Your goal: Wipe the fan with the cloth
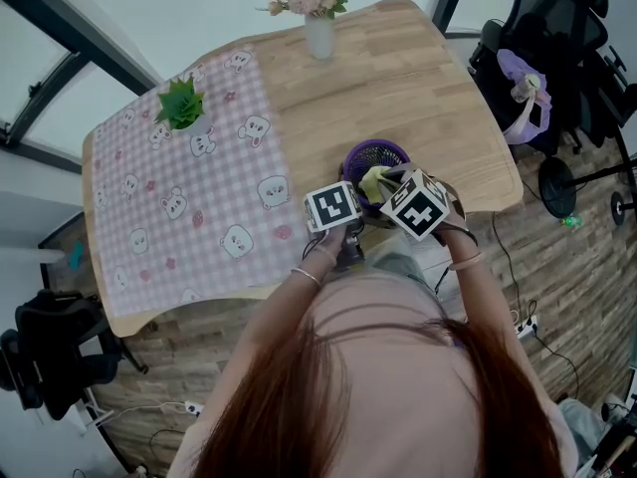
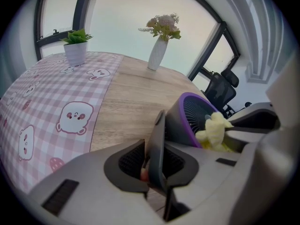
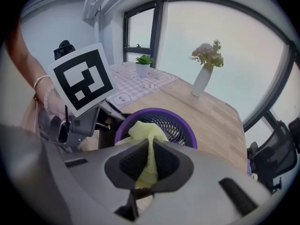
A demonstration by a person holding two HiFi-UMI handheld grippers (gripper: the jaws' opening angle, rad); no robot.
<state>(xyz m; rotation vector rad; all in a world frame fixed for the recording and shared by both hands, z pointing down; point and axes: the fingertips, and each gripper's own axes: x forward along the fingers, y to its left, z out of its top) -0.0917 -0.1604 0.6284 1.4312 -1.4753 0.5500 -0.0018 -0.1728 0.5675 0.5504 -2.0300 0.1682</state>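
Fan [image 3: 176, 125] — purple-rimmed; cloth [image 3: 143, 131] — crumpled yellow

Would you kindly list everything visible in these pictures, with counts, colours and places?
table: one, light wood, centre.
tablecloth: one, pink check with bears, on the table's left half.
potted plant: one, green in a white pot, on the tablecloth.
vase of flowers: one, white with pink blooms, at the table's far edge.
fan: one, purple rim and grey body, at the table's near edge.
cloth: one, yellow, against the fan's grille.
office chair: one, black, right of the table.
left gripper: one, grey, shut on a dark flat plate, apparently the fan stand.
right gripper: one, grey, shut on the cloth.
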